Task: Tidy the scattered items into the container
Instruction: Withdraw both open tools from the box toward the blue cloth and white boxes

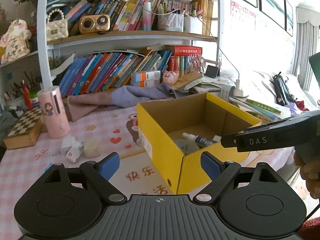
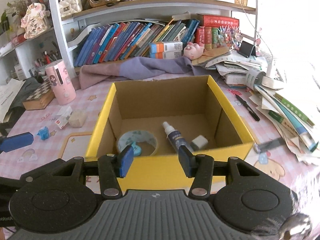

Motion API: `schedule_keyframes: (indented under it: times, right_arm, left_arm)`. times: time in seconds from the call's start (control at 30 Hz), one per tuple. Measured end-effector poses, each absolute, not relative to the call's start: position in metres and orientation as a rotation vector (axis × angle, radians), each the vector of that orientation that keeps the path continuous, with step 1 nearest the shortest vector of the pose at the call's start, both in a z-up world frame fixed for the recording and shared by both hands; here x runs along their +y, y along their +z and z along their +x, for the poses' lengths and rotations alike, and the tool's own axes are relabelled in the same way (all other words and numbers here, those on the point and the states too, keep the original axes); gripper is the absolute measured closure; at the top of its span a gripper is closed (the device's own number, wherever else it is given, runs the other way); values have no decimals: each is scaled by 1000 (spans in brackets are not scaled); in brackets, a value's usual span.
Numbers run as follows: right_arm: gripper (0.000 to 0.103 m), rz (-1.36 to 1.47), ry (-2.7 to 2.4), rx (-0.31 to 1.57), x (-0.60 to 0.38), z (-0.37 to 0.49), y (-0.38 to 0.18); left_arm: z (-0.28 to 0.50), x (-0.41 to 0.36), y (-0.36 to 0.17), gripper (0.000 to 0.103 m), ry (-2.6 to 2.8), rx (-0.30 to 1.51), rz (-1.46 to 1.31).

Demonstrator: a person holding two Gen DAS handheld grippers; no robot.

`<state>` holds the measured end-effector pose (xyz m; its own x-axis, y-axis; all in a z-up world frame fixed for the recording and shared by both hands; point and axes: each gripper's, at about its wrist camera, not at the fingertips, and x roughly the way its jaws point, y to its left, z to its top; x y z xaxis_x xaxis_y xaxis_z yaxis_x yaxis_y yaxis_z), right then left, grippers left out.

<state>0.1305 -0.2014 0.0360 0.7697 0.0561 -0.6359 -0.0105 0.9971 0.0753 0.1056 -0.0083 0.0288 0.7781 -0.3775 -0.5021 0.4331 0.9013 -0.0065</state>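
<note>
The open yellow cardboard box [image 2: 166, 172] sits on the pink checked tablecloth [image 2: 50, 118]. Inside it lie a roll of patterned tape [image 2: 138, 138], a small white-capped dark spray bottle [image 2: 174, 136], a grey-white eraser [image 2: 199, 143] and a little blue wrapped piece [image 2: 137, 150].

The right gripper [image 2: 155, 161] hangs over the box's near wall, its blue pads spread wide with nothing between them. The left gripper [image 1: 159, 165] is likewise wide and empty, left of the box.

Still out on the cloth, left of the box, are a small white carton with a red mark [image 2: 64, 118], a pale crumpled block [image 2: 78, 118] and a small blue toy-like item [image 2: 43, 134]. A black pen [image 2: 247, 107] lies to the right.
</note>
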Motion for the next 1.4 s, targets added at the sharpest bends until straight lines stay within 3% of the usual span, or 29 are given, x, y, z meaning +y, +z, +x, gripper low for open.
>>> schedule_keyframes:
  times: [0.53, 1.4]
  right_arm:
    - [55, 79, 14, 734, -142, 72, 13]
    - [56, 14, 172, 761, -70, 65, 10]
  left_arm:
    - [65, 44, 15, 12, -436, 577, 119]
    - [45, 102, 15, 12, -301, 586, 84]
